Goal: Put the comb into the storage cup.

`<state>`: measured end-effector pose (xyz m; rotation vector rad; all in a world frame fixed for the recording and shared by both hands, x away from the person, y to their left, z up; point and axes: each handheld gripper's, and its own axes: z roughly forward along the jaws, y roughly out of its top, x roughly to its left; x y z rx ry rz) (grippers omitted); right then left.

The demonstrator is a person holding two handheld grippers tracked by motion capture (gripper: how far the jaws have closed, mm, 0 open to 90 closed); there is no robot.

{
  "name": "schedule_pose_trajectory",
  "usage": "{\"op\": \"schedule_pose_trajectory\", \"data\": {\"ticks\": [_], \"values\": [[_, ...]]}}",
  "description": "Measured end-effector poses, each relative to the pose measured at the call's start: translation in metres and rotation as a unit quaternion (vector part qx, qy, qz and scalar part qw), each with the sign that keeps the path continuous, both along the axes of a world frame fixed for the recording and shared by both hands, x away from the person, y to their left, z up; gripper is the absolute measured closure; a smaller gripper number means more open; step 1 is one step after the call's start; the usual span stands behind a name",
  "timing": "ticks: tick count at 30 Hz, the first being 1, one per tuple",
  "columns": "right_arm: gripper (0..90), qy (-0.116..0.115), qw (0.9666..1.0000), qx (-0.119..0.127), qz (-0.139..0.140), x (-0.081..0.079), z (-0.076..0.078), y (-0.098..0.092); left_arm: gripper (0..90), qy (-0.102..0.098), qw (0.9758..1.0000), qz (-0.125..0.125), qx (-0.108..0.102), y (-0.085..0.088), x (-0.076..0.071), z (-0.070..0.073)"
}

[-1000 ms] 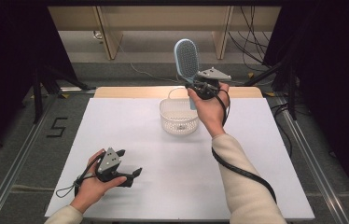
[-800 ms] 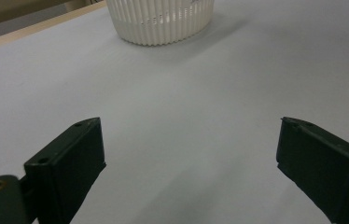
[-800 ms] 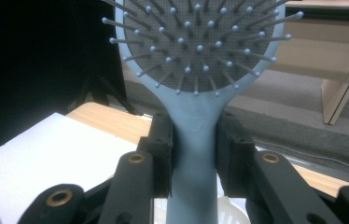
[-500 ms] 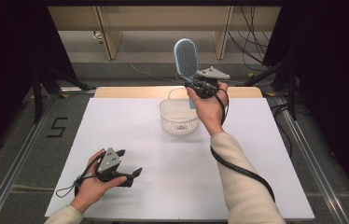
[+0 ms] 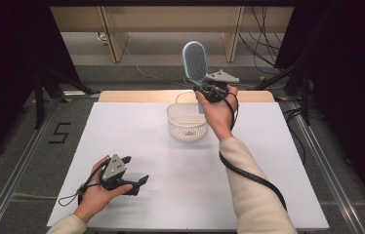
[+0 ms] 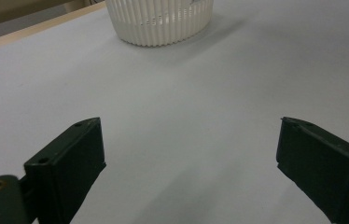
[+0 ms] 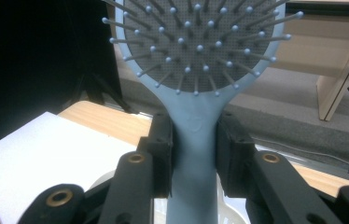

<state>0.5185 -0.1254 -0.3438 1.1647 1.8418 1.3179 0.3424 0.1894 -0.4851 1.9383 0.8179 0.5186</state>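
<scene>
Pale blue, the hairbrush [image 7: 196, 116] is standing upright above the white ribbed basket [image 5: 186, 123], its handle being pinched between the jaws of the right gripper [image 5: 209, 92], while its bristled head is rising over the far edge of the white table [image 5: 268, 161]. Down at the near left part of the table, the left gripper [image 5: 134, 175] is resting in the person's hand with its jaws spread wide and nothing between them, well apart from the basket, which is sitting toward the far middle of the tabletop.

Upright pale-blue hairbrush [image 5: 195, 62], bristles showing
</scene>
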Motion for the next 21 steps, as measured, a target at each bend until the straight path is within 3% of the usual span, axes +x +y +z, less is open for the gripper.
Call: {"op": "schedule_pose_trajectory", "data": {"ticks": [21], "values": [[70.3,0.002,1.0,-0.003,0.004,0.0064,-0.0071,0.004,7.2,0.0,1.0,0.0,-0.001,-0.0002,0.0002,0.0002]]}}
